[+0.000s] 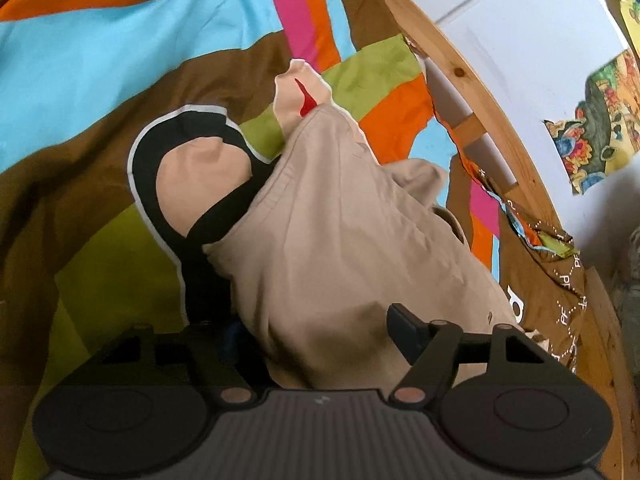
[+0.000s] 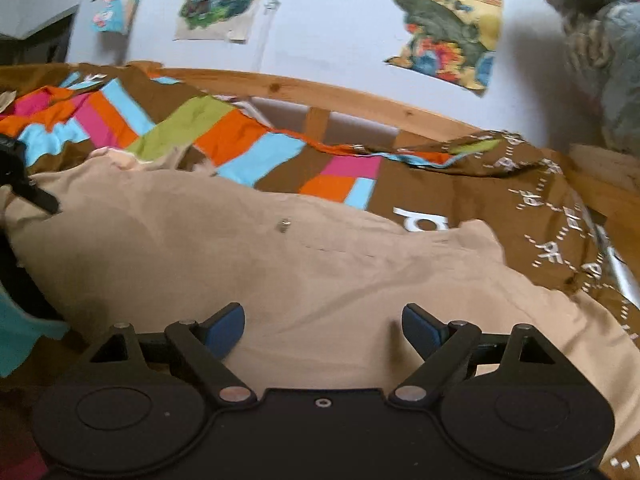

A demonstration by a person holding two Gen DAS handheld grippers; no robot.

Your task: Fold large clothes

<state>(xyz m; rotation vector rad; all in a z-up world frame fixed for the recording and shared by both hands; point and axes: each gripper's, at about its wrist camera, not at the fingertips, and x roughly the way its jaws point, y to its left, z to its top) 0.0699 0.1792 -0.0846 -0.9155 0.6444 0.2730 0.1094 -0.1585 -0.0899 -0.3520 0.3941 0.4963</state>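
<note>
Closest in the left wrist view, the left hand-held gripper (image 1: pixel 316 336) has beige cloth bunched between its fingers; the right-hand finger (image 1: pixel 404 330) shows clear, while the other is buried under the fabric, so whether it actually pinches the cloth I cannot tell. From there the beige garment (image 1: pixel 320 220) runs away from the camera in a long heap, with a black band edged in white (image 1: pixel 176 184) looping out on its left side and a paler end with a small red mark (image 1: pixel 306 98) at the far tip.

In the right wrist view, the right hand-held gripper (image 2: pixel 323 330) hovers with its blue-padded fingers (image 2: pixel 226 326) spread wide apart, nothing between them, just above the same beige garment (image 2: pixel 280 264), which lies broad and rumpled.

Under the garment is a bed cover (image 1: pixel 100 60) of brown, blue, orange, pink and green blocks. Beyond it runs the wooden bed frame (image 2: pixel 360 98), and further still a pale wall with colourful posters (image 2: pixel 448 20).
</note>
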